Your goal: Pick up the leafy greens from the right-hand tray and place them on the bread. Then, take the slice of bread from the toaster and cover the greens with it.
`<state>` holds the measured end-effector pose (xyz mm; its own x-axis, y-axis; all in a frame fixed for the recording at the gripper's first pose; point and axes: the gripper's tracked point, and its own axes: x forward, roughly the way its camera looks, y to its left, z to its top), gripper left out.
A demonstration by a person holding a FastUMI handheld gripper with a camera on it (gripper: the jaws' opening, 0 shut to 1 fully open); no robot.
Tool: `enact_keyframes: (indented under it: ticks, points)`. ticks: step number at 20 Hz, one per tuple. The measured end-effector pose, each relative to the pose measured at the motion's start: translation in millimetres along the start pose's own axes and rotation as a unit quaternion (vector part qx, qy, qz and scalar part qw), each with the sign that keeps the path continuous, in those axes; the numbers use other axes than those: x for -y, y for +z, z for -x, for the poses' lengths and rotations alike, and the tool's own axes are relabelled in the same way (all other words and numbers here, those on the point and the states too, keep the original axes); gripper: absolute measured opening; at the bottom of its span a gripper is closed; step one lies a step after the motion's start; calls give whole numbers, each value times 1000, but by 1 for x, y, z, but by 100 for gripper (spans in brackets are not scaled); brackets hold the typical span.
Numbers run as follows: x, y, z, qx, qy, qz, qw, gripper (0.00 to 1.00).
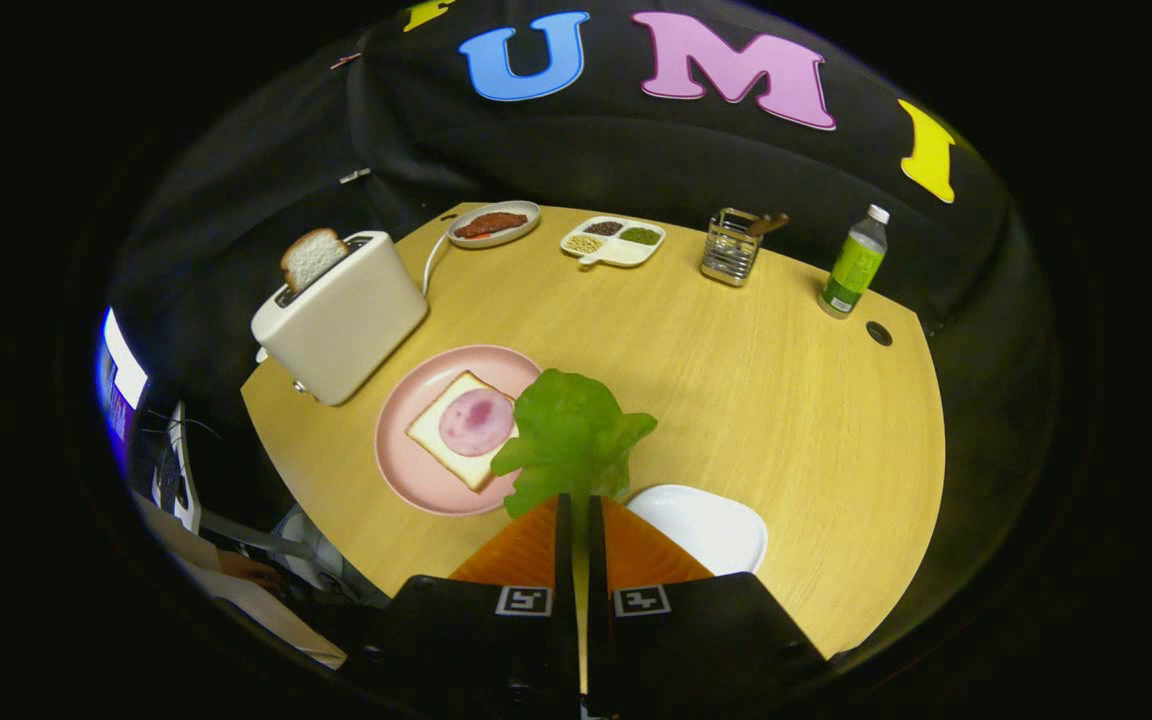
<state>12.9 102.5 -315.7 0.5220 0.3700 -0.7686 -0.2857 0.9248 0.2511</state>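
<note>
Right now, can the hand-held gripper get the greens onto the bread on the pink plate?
Probably yes: the hand-held gripper is shut on the leafy greens, the bread lies just ahead-left, nothing between.

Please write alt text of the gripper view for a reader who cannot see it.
The gripper is shut on the leafy greens, held above a wooden table just right of a pink plate with bread and ham. Behind the plate, a toaster holds another bread slice.

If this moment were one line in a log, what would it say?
claw: shut on leafy greens | greens: lifted, beside plate | toaster: bread slice in
</note>
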Motion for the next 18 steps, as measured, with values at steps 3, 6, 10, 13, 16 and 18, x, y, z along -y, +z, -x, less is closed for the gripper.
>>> enact_keyframes:
  ticks: [3,6,10,13,16,18]
  points:
    - [-37,18,-12,3,12,10,1000,8]
    - [-67,29,-29,1,17,9,1000,8]
    - [-93,37,-52,-10,17,10,1000,8]
    - [-100,41,-65,-14,9,12,1000,8]
    - [-95,40,-77,-20,-20,15,999,16]
    - [-92,40,-80,-21,-35,16,999,72]
